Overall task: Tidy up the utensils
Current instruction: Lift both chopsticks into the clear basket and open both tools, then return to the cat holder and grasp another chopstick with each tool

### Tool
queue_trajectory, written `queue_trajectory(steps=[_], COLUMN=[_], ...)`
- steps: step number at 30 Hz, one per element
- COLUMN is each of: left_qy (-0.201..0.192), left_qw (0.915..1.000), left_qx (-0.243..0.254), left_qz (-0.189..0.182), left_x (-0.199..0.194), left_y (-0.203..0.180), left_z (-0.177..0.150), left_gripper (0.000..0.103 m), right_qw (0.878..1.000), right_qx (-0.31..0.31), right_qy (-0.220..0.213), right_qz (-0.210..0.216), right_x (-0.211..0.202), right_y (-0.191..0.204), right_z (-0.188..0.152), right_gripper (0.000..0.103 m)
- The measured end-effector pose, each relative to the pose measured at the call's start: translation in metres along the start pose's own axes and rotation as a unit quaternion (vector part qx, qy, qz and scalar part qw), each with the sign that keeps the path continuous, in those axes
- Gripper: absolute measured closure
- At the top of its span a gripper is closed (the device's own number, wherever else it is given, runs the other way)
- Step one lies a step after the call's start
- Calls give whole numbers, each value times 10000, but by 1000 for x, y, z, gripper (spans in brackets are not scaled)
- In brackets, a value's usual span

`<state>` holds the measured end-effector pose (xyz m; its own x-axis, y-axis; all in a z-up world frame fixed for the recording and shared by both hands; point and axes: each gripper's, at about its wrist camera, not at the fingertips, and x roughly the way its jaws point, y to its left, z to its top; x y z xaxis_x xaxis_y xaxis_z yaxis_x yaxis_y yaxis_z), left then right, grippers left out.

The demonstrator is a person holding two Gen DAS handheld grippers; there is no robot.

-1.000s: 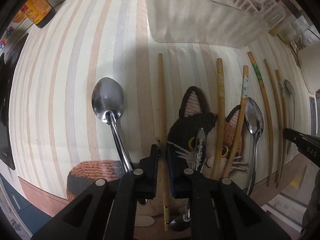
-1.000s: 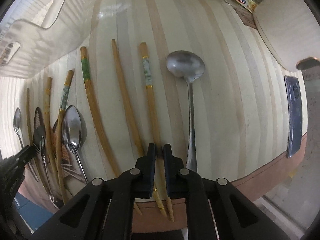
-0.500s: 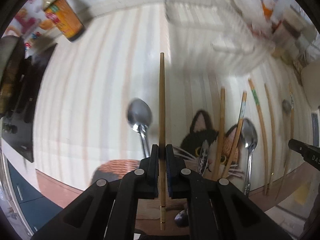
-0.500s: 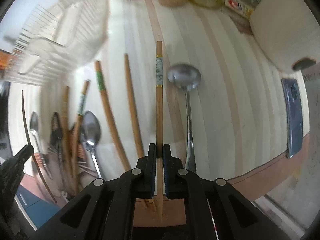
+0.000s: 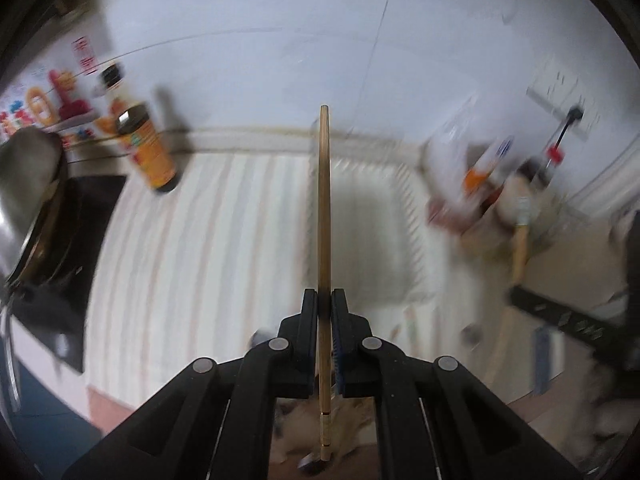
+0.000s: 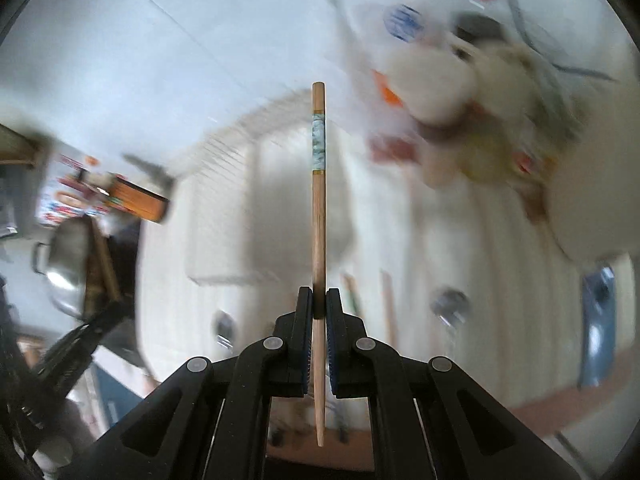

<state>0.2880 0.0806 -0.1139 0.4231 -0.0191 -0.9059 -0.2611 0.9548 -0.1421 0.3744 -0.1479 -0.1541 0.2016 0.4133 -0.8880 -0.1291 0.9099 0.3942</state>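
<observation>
Chopsticks are in hand, one per gripper. The left gripper (image 5: 324, 296) has its jaws closed narrow on a plain chopstick (image 5: 323, 208), which runs straight ahead out of the jaws and also sticks back behind them toward the camera. The right gripper (image 6: 319, 294) has its jaws pinched the same way on a banded chopstick (image 6: 318, 216), whose pale green band sits well ahead of the jaws near the far tip.

Each stick looks light, stiff and thin, so weight is probably no concern; the smooth round wood seems likely to twist or slide in a loose pinch. Both grips sit nearer the rear end than the middle, leaving a long lever ahead, so a knock at the tip could swing the stick.

A clear rack (image 5: 372, 220) lies on the striped tabletop (image 5: 208, 240) ahead of the left jaws, blurred.
</observation>
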Motion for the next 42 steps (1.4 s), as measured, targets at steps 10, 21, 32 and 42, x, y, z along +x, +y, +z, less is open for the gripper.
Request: queue_trajectory(steps=[10, 21, 32, 42], left_qy=[663, 1399, 634, -85], left_qw=[9958, 9879, 9955, 9945], left_qx=[-411, -510, -119, -237], left_qz=[-481, -431, 689, 1016], left_x=[78, 155, 117, 81], left_y=[-9, 1, 7, 26], left_z=[104, 113, 97, 42], left_gripper=[99, 98, 54, 6], right_qw=[9994, 9959, 9954, 9852], right_qx=[20, 87, -275, -716], right_qy=[341, 819, 542, -343], right_qz=[-104, -364, -739, -1517], right_x=[81, 148, 133, 84], right_y=[29, 18, 23, 23], right_z=[95, 118, 107, 44], right_gripper=[97, 96, 54, 36])
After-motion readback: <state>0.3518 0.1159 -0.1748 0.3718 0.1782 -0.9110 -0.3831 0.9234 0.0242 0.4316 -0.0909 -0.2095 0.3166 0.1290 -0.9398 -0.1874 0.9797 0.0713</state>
